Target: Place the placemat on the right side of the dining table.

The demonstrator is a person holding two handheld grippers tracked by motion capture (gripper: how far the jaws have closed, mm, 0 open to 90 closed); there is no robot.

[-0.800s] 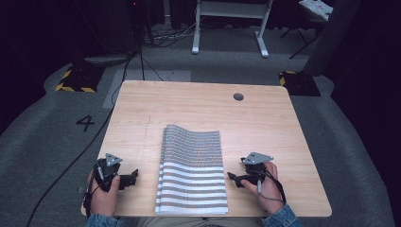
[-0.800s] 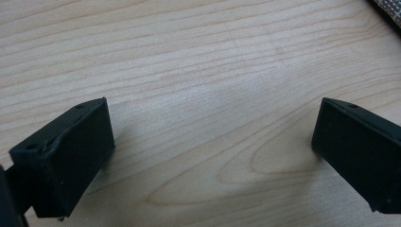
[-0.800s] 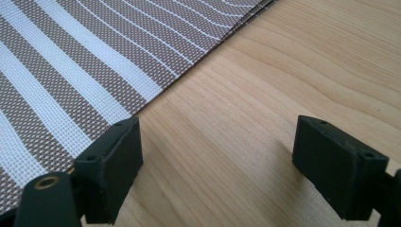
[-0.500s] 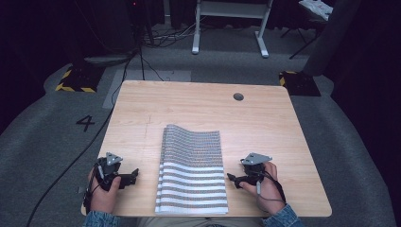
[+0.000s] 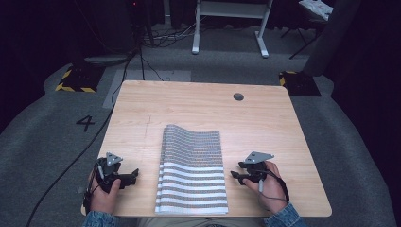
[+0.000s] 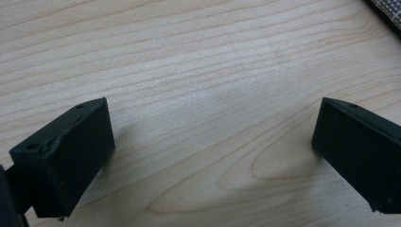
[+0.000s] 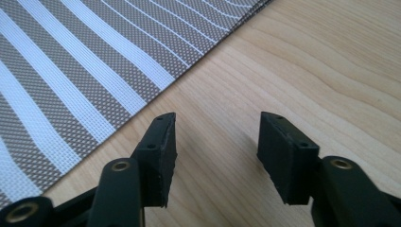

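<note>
left tongs (image 5: pixel 132 176): held low at the table's (image 5: pixel 198 106) near-left edge, pointed toward the mat, jaws wide apart, empty | right tongs (image 5: pixel 235 175): level, aimed at the mat's right edge, jaws parted, empty | striped mat (image 5: pixel 191 172): laid flat between both, at the table's near middle

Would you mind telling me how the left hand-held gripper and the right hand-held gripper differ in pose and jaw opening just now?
The left hand-held gripper has its jaws spread wide; the right hand-held gripper has them open more narrowly. The left one sits farther from the striped mat, with only a corner of it in its view; the right one lies close beside the mat's edge. Both are empty, point inward toward the mat, and sit over the wooden table.
</note>
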